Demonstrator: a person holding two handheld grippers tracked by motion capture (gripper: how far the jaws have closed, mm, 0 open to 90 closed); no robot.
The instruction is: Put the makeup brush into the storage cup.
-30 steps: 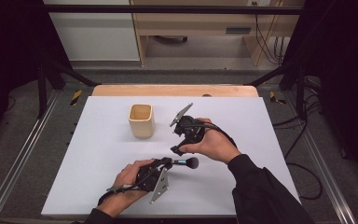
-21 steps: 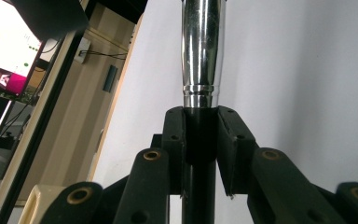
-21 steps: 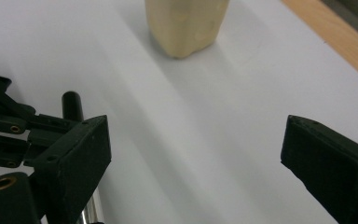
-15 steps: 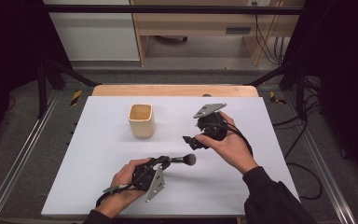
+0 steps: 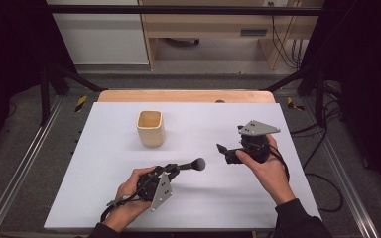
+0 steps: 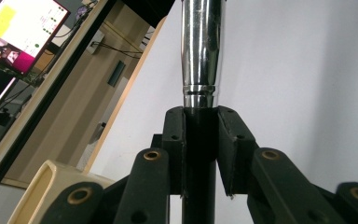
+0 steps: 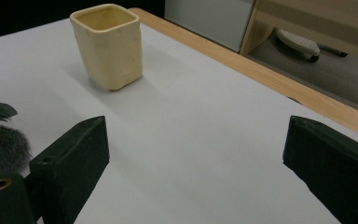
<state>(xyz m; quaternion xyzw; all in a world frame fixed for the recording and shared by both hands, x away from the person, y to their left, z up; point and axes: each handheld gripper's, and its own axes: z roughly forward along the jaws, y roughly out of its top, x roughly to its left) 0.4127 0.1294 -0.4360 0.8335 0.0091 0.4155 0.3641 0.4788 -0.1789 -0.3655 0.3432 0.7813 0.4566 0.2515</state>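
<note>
My left gripper (image 5: pixel 171 169) lies low on the white table (image 5: pixel 104 163), shut on the black handle of a brush (image 6: pixel 200 140). The brush's silver ferrule (image 6: pixel 200 51) runs away from the jaws to a dark, fluffy head (image 5: pixel 198 163) that points right. My right gripper (image 5: pixel 224 152) hovers to the right of that head, apart from it. Its jaws have just been opening and stand wide with nothing between them (image 7: pixel 196 154). The brush head (image 7: pixel 2 149) shows at the left edge of the right gripper view. A cream square cup (image 5: pixel 151 128) stands upright behind the brush, with nothing visible inside it.
The table's far side ends in a wooden edge (image 5: pixel 186 95). Metal rails (image 5: pixel 17 173) run along both sides of the table, with cables (image 5: pixel 327 183) on the floor at the right. A lit monitor (image 6: pixel 23 28) stands off to one side.
My right gripper has moved to the right, away from the brush head, and its jaws stand wider. The left gripper and the brush have stayed where they were.
</note>
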